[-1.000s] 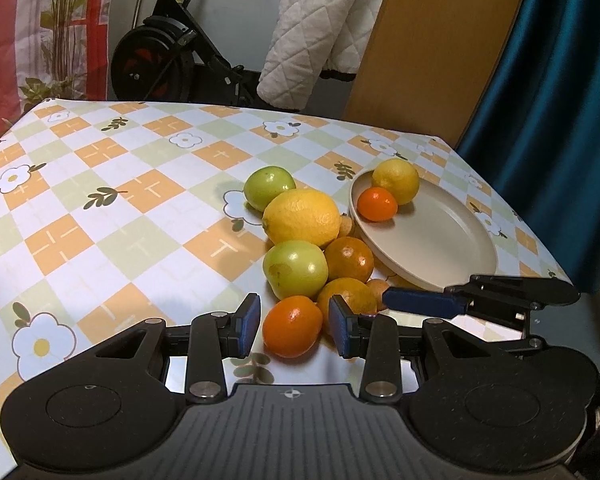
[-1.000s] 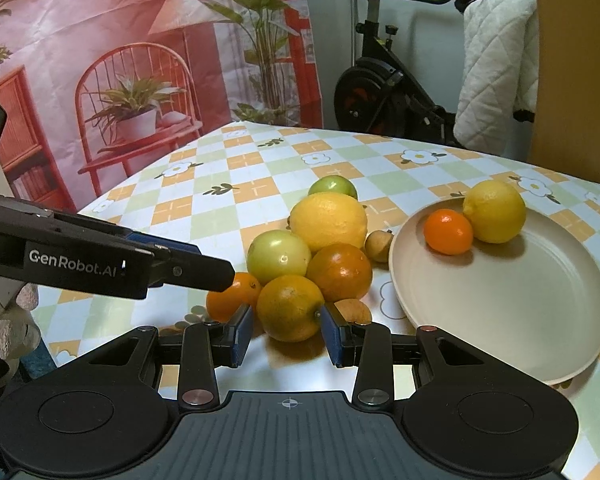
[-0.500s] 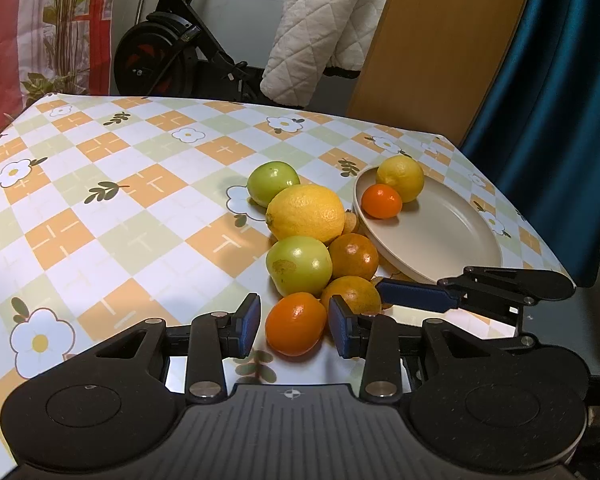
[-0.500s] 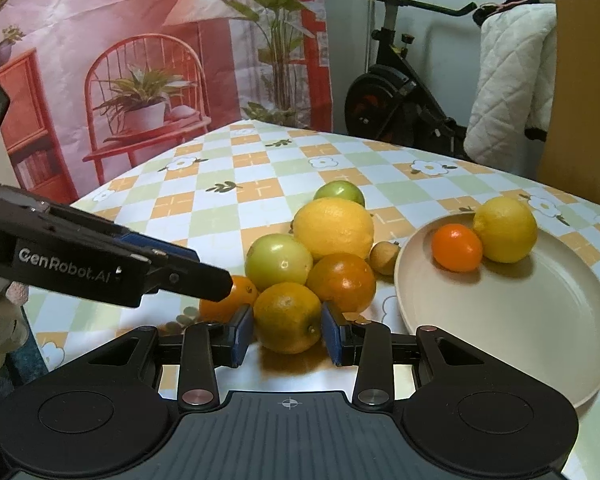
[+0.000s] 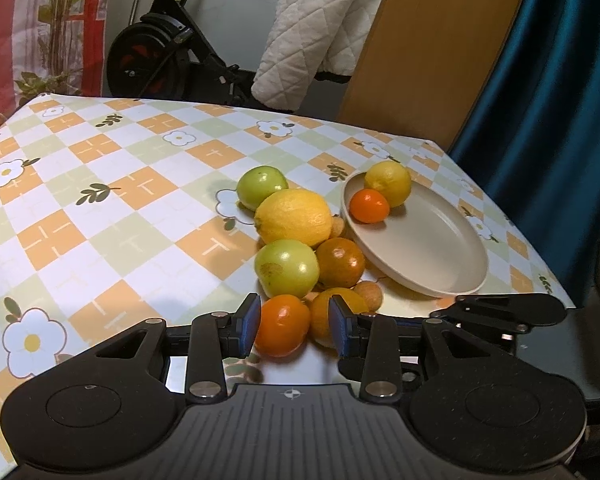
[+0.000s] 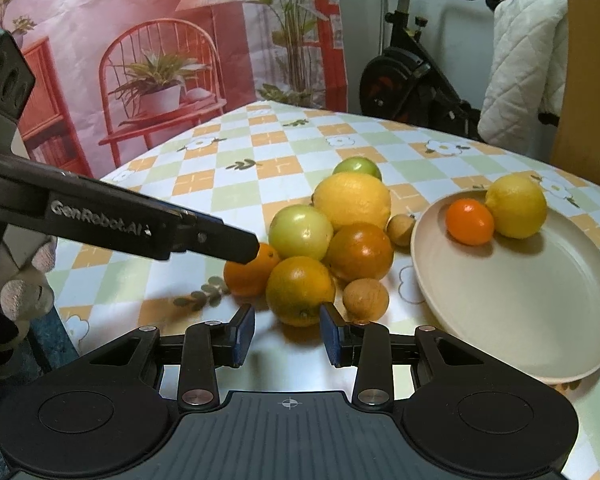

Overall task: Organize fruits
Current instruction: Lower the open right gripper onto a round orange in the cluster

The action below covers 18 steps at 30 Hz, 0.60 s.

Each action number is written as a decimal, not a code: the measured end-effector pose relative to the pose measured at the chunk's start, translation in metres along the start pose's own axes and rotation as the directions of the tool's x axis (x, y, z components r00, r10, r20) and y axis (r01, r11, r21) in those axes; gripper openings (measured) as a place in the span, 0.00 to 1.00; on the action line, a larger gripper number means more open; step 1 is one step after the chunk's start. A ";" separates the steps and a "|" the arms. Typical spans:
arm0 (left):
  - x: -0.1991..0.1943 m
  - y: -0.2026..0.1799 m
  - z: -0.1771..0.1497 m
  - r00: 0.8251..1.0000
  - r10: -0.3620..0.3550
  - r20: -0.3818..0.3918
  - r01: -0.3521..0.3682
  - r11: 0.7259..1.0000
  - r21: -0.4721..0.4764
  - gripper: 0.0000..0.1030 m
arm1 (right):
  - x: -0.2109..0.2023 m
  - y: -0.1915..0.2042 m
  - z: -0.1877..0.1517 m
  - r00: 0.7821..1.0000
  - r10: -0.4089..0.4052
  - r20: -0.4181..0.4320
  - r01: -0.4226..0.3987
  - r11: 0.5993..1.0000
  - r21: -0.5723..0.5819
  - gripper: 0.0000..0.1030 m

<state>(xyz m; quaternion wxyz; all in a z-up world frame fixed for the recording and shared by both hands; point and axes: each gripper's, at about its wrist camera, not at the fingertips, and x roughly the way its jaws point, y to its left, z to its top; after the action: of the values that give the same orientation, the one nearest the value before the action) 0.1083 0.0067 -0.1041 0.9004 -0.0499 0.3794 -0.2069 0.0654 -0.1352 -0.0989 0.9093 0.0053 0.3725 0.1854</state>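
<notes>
Our left gripper (image 5: 293, 328) stands open around the small orange (image 5: 282, 325), low in the frame. Our right gripper (image 6: 287, 335) is open just below the yellow-orange fruit (image 6: 300, 290). The plate (image 6: 540, 320) lies right.

Both grippers: black plastic bodies, blue finger pads (image 5: 249, 325), silver pivot screws; left gripper (image 6: 256, 246) arm printed "GenRobot.AI" in white.
</notes>
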 end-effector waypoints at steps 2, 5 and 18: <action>0.001 -0.002 0.000 1.000 -0.016 0.000 0.016 1.000 0.005 0.38 | 0.000 -0.001 0.000 1.000 -0.007 0.002 0.007 1.000 0.004 0.33; 0.004 -0.007 0.000 0.999 -0.037 -0.010 0.037 0.999 0.022 0.36 | 0.002 -0.005 -0.001 1.000 -0.013 0.006 0.013 1.000 0.015 0.33; 0.030 -0.020 0.011 0.997 -0.064 -0.045 0.068 0.994 0.088 0.33 | 0.010 -0.015 -0.002 0.999 -0.014 0.029 0.012 0.998 0.058 0.33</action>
<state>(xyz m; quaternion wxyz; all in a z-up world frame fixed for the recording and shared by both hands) 0.1283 -0.0241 -0.1114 0.8862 -0.0176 0.3868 -0.2544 0.0755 -0.1463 -0.1088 0.9154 0.0317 0.3642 0.1684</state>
